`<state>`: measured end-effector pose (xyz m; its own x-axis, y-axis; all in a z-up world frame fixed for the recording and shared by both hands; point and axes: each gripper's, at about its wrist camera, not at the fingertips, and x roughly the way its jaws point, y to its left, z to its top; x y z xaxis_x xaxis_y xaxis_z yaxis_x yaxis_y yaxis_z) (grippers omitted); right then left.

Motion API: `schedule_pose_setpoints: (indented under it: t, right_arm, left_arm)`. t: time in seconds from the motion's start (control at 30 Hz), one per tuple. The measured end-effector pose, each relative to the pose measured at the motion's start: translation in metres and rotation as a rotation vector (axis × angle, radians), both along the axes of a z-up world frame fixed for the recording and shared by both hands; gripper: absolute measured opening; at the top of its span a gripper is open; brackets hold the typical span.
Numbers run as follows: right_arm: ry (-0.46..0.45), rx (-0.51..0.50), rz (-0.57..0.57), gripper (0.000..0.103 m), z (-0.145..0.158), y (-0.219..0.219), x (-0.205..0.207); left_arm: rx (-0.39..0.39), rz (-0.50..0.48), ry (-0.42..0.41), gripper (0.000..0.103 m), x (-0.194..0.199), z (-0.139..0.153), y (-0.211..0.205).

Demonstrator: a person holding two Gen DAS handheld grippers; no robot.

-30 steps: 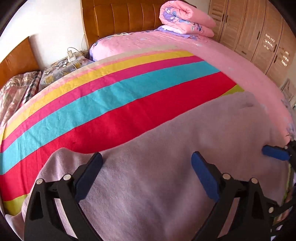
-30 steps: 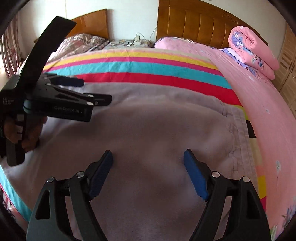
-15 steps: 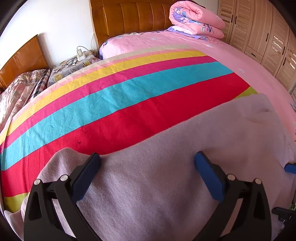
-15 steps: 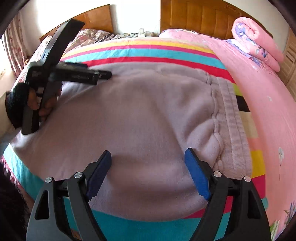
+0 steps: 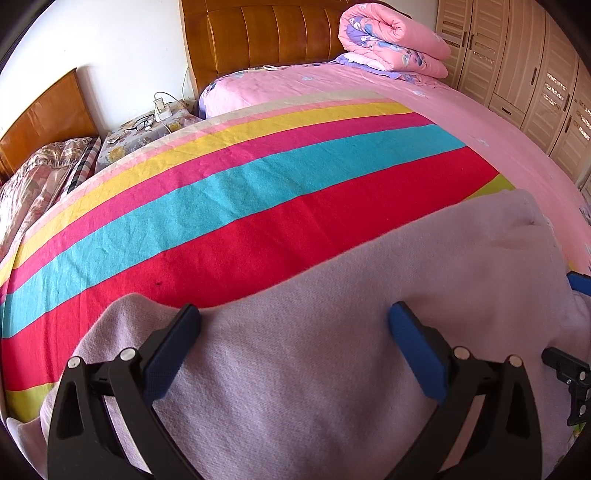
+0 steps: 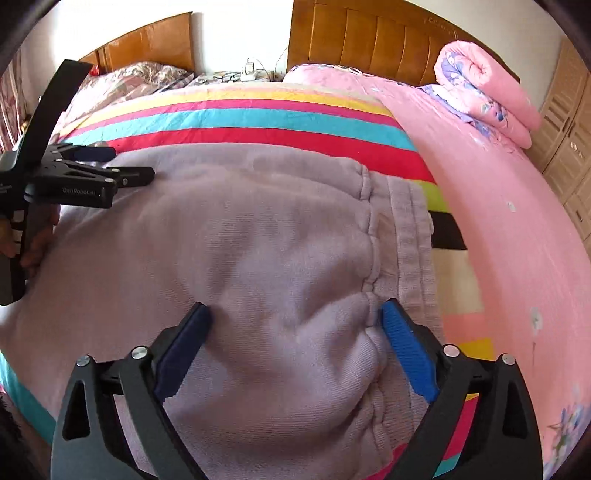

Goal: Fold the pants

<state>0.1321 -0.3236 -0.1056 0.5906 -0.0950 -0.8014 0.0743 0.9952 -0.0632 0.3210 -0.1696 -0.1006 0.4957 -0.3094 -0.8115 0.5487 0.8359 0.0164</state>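
Observation:
Pale lilac pants (image 6: 258, 240) lie flat on a striped sheet (image 5: 258, 192) on the bed, with the ribbed waistband (image 6: 410, 243) on the right. They also show in the left wrist view (image 5: 369, 332). My right gripper (image 6: 295, 317) is open just above the pants next to the waistband, holding nothing. My left gripper (image 5: 293, 317) is open and empty above the pants near their far edge. It shows from the side in the right wrist view (image 6: 110, 162), over the left part of the pants. The right gripper's tip (image 5: 580, 284) shows at the right edge of the left wrist view.
A rolled pink quilt (image 5: 391, 37) lies at the head of the bed by the wooden headboard (image 5: 258, 33). Wardrobe doors (image 5: 535, 74) stand on the right. A cluttered nightstand (image 5: 147, 125) and a second bed (image 5: 33, 177) are on the left.
Both grippers have drawn back toward the near edge of the pants and dropped lower over the fabric. The waistband has come fully into the right wrist view. Both jaws stay open.

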Motion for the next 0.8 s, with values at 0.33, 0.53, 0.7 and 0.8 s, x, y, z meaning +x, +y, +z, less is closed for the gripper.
schedule_pose_setpoints:
  t: [0.33,0.53,0.7,0.8]
  right_arm:
    - [-0.026,-0.038,-0.102,0.091,0.021,0.013,0.0]
    - [-0.03,0.055,0.056,0.092,0.022,0.078,0.007]
    - [0.03,0.056,0.087,0.092,-0.006,0.091,0.0]
    - [0.069,0.029,0.081,0.092,-0.002,0.092,0.001]
  left_arm:
    - [-0.007,0.0,0.005,0.102,-0.003,0.001,-0.002]
    - [-0.036,0.0,0.015,0.102,-0.002,0.003,0.001]
    - [-0.074,-0.004,0.025,0.102,-0.002,0.004,0.005]
    - [-0.09,-0.007,0.035,0.102,-0.001,0.006,0.007]
